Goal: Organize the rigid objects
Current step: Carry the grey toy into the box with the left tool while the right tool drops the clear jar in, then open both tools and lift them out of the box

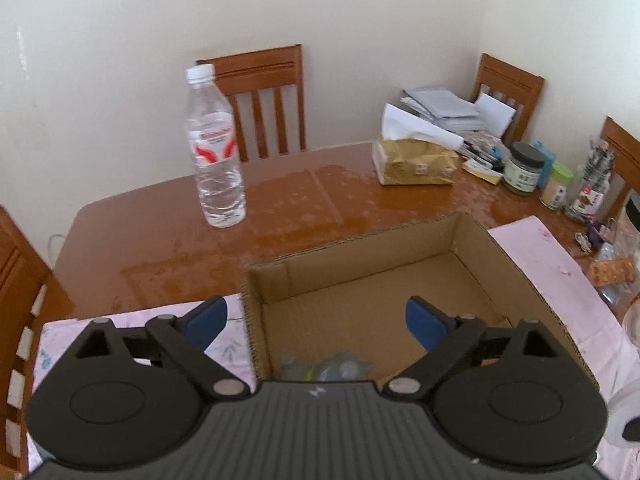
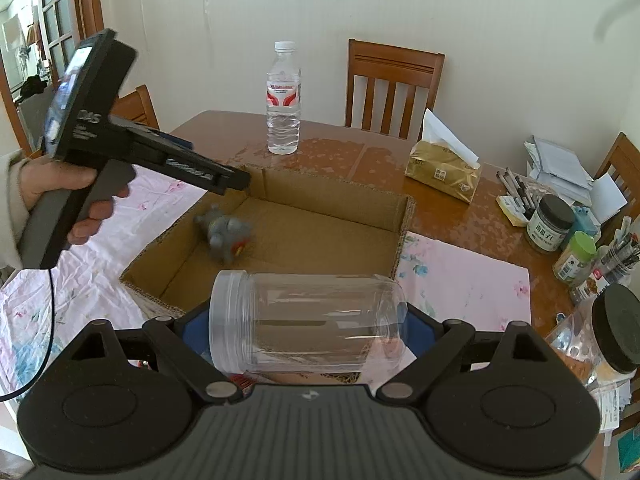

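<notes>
An open cardboard box (image 2: 404,216) sits on the table, also in the left wrist view (image 1: 472,232). A grey toy (image 2: 224,236) lies inside it, blurred; it shows under my left gripper (image 1: 332,366) too. My left gripper (image 1: 316,320) is open and empty above the box's near left corner; it appears from outside in the right wrist view (image 2: 236,178). My right gripper (image 2: 308,328) is shut on a clear plastic jar (image 2: 308,320), held sideways above the box's near edge. A water bottle (image 1: 216,148) stands upright beyond the box (image 2: 283,100).
A tissue pack (image 2: 442,176), pens, small jars (image 2: 548,222), a black-lidded jar (image 2: 616,328) and papers (image 1: 448,110) crowd the table's right side. A pink floral cloth (image 2: 468,276) lies under the box. Wooden chairs (image 2: 394,84) stand around the table.
</notes>
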A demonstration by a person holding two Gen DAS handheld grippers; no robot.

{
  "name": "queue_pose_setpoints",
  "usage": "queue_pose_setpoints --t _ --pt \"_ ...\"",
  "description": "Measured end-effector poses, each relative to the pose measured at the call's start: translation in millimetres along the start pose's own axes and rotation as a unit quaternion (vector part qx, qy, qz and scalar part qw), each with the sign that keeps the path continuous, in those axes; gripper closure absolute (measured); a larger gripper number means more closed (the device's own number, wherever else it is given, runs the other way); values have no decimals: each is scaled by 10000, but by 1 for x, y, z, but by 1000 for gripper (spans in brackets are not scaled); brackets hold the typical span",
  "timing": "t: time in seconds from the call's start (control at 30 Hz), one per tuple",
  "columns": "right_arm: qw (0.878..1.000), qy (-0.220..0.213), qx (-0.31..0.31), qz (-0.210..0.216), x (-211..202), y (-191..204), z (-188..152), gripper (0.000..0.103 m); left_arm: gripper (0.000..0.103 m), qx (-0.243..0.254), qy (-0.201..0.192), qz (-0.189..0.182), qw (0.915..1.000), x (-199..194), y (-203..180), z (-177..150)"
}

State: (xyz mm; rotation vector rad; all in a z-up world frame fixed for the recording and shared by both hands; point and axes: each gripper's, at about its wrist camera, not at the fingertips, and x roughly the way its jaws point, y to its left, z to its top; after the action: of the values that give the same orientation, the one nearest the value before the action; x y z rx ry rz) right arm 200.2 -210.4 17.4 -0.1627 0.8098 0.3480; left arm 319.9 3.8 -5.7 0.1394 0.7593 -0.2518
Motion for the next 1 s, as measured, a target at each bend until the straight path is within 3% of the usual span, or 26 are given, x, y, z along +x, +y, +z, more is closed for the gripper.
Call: queue_pose_setpoints --t 0.33,0.53,0.8,0.83,1.0 --pt "9999 39 -123 74 25 -2 19 8 3 -586 -246 298 9975 -60 19 -35" --pt "9994 193 -261 123 54 0 38 8 3 -1137 -144 589 9917 -85 32 -75" --pt "9989 199 -432 34 94 5 74 5 3 -1083 -82 1153 9874 -113 33 -115" --pt "9988 172 -458 -38 99 6 78 0 3 -1087 -72 1183 9870 -115 33 -118" --pt "9983 96 -551 -164 106 9 86 0 3 -1235 -15 1196 9851 -123 29 -133"
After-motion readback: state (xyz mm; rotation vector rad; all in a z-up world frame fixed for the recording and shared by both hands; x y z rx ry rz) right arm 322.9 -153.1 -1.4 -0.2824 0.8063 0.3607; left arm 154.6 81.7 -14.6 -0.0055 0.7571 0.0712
